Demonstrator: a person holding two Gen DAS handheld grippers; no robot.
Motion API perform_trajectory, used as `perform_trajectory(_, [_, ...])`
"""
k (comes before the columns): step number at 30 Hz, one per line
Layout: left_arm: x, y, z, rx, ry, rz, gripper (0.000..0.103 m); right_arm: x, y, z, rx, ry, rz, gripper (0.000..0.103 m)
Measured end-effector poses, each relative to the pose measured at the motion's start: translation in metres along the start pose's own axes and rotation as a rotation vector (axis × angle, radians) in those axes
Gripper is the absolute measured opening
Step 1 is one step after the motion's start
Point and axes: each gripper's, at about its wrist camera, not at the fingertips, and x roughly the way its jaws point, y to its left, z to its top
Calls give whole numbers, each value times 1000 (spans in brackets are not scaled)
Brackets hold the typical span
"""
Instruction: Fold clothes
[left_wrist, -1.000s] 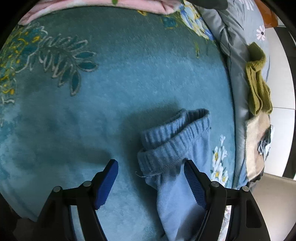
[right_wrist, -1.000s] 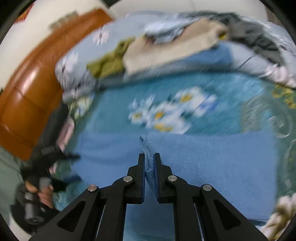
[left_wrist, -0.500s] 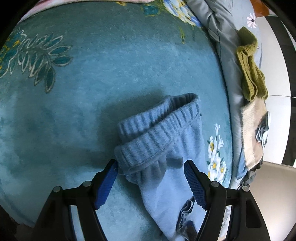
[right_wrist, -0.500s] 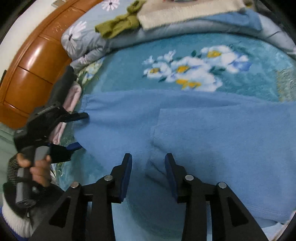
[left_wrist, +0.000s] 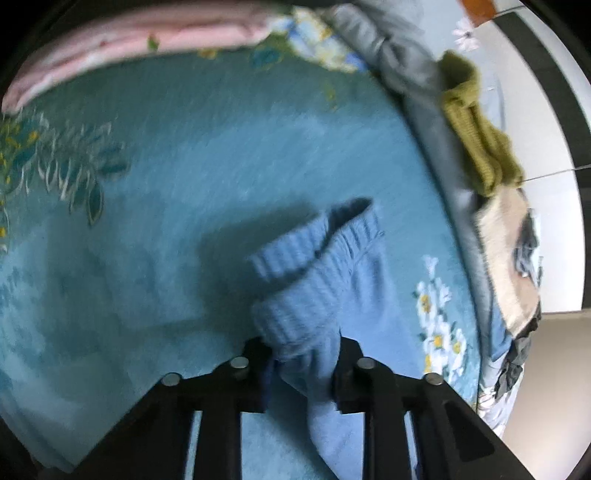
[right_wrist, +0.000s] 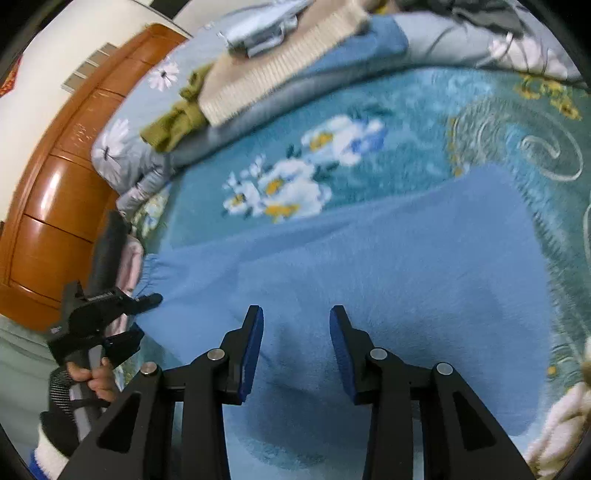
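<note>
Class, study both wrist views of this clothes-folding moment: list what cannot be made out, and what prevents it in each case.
- Left wrist view: how deep the left gripper bites the blue garment's ribbed cuff; bunched cloth and motion blur hide the pads.
- Right wrist view: the garment's near edge, covered by the right gripper.
- Right wrist view: the cream stack's top layers, cut by the frame edge.

Your left gripper (left_wrist: 303, 363) is pinched closed on the ribbed cuff of the blue garment (left_wrist: 317, 295), while your right gripper (right_wrist: 296, 345) hovers low with its blue-padded fingers (right_wrist: 252, 347) spread apart, gripping nothing.
</note>
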Motion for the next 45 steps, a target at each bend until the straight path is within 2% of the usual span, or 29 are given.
perform_trajectory(4, [-34,-40,-15,213,-126,-48,19,-33,-19,4,33,-70,11,38])
perform_trajectory(8, [-67,-100,-50,454,-215,-143,19,-62,-50,7,108,-134,-4,38])
perform_trajectory(12, [-67,-161,-103,658,-169,-209,19,-83,-77,8,185,-183,-12,38])
perform_trajectory(15, [-49,-186,-150,781,-86,-219,19,-90,-93,2,236,-203,-14,39])
perform_trajectory(20, [0,-211,-215,946,17,-130,19,-95,-112,-10,286,-204,-31,39])
perform_trajectory(23, [23,-208,-238,1008,74,-71,20,-98,-121,-18,309,-202,-44,39])
perform_trajectory(27, [28,-199,-260,1074,111,-26,22,-97,-126,-21,314,-192,-50,39])
perform_trajectory(31, [18,-191,-256,1064,166,-68,24,-96,-123,-20,302,-190,-42,39])
perform_trajectory(34, [7,-182,-238,1002,221,-129,26,-94,-113,-15,278,-195,-22,39])
perform_trajectory(36, [-1,-175,-225,957,253,-161,38,-91,-105,-10,258,-192,-6,39])
perform_trajectory(39, [-1,-170,-220,927,278,-163,45,-83,-94,-5,236,-178,11,39])
perform_trajectory(40, [0,-171,-222,922,290,-169,52,-80,-90,-3,228,-173,16,39])
perform_trajectory(41, [0,-172,-226,925,298,-177,67,-78,-87,-2,226,-168,23,39])
perform_trajectory(42, [0,-173,-232,939,301,-187,70,-75,-87,-2,234,-164,33,39])
perform_trajectory(45, [-4,-178,-253,1006,285,-188,72,-71,-86,-4,257,-153,52,39])
